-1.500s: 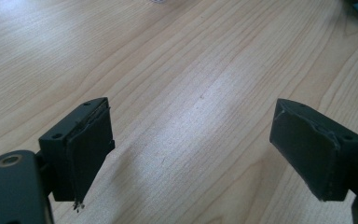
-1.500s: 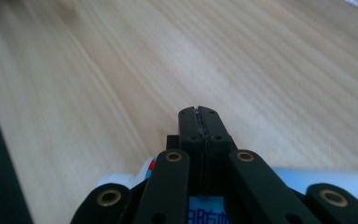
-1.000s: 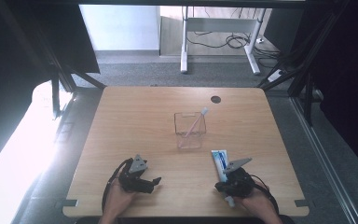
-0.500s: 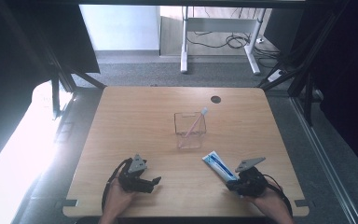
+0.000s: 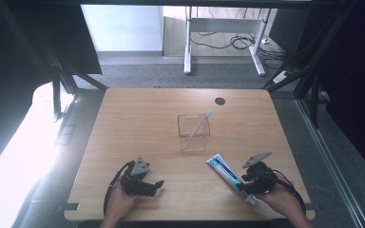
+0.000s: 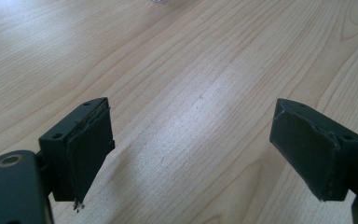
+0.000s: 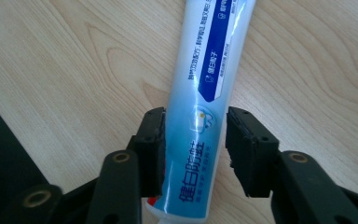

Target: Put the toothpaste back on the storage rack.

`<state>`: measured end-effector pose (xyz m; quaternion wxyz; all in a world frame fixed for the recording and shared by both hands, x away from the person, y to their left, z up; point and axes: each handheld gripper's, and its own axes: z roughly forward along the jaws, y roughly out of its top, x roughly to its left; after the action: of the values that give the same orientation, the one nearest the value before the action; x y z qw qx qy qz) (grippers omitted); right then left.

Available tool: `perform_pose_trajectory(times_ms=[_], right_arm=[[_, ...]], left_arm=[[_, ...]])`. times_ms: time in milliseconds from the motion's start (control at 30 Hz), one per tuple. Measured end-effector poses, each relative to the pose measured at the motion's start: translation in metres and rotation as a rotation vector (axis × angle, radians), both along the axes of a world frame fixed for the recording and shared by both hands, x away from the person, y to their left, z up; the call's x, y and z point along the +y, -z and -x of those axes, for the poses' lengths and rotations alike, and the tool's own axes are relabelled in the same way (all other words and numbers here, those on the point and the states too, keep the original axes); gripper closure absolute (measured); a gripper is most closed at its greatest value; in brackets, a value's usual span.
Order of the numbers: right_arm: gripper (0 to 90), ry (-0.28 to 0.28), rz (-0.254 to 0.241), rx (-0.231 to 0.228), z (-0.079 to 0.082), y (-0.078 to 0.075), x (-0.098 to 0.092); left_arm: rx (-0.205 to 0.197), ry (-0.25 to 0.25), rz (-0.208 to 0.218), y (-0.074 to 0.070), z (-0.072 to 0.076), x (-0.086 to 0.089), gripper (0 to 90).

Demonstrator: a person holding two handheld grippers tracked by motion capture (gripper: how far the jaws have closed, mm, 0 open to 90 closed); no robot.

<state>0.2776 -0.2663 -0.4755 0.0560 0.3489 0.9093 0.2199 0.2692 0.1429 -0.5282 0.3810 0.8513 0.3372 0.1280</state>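
A blue and white toothpaste tube [image 5: 227, 175] lies slanted near the table's front right; its flat end points toward the middle. My right gripper [image 5: 248, 186] is shut on the tube [image 7: 209, 60] close to its cap end, one jaw on each side [image 7: 195, 140]. A clear square container [image 5: 194, 134] stands mid-table with a pink toothbrush [image 5: 199, 125] leaning inside it. My left gripper [image 5: 158, 185] rests at the front left, open, with bare wood between its jaws [image 6: 191, 149].
The wooden table [image 5: 133, 123] has a round dark hole [image 5: 219, 101] at its far right. A white desk frame [image 5: 223, 33] and cables stand on the floor beyond it. The table's front edge runs just behind both hands.
My right gripper has drawn back toward the front right corner, and the toothpaste tube has swung with it from nearly upright in the view to slanted. The left gripper has stayed put.
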Motion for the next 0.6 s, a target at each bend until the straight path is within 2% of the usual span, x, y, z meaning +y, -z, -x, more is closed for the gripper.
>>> perform_pose_trajectory(times_ms=[100,600], right_arm=[[53.2,-0.004,0.021,0.007,-0.002,0.002,0.004],[46.3,0.009,0.150,0.101,-0.029,0.015,0.032]], left_arm=[[0.002,0.000,-0.002,0.000,0.000,0.000,13.4],[0.004,-0.005,0.000,0.000,-0.001,0.004,13.3]])
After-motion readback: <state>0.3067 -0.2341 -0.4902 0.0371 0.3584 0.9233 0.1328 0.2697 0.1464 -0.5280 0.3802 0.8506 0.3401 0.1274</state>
